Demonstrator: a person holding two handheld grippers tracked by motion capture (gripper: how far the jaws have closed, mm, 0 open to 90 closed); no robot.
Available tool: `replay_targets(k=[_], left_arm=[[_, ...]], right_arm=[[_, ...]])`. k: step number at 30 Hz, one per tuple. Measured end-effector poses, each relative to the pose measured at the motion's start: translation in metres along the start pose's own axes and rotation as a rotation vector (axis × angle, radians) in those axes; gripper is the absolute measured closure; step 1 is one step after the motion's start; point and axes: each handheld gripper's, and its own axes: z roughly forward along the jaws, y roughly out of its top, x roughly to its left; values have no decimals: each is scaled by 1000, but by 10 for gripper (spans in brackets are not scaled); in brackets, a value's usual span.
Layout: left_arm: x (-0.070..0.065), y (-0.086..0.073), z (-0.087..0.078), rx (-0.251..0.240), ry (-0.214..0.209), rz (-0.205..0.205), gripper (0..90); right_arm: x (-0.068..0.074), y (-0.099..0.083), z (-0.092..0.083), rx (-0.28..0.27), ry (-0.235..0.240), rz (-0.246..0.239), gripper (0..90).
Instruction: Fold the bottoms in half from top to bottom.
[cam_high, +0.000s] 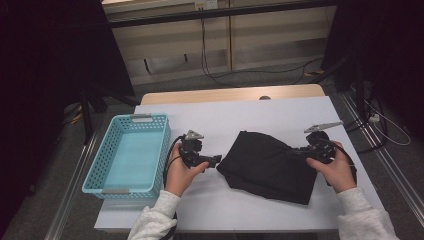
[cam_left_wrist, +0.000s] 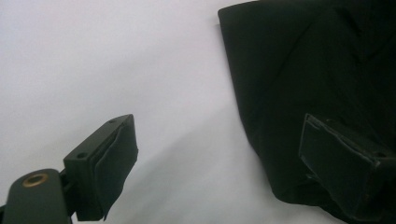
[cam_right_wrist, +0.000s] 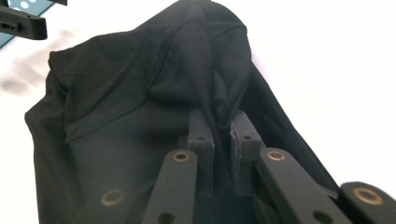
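Here: right tool (cam_right_wrist: 223, 135) pinching black cloth (cam_high: 270, 165) on white surface (cam_high: 280, 112); left tool (cam_left_wrist: 224, 163) open beside cloth's edge.

White table (cam_high: 280, 107), grey floor (cam_high: 240, 80), beige wall panels (cam_high: 270, 45), dim room.

From above I see a dim room with black corners. Up close, the white surface (cam_right_wrist: 336, 70) glares, and my near tongs blur softly.
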Motion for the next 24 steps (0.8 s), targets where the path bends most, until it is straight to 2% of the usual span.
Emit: replay_targets(k=[1,2,24], left_arm=[[0,-1,1,-2,14,-5,116],[2,-1,1,5,3,-3,115],[0,-2,3,10,-7,0,116]], right_arm=[[0,0,0,3,-1,4,825],[-1,-1,0,4,0,6,824],[-1,-1,0,9,6,13,824]])
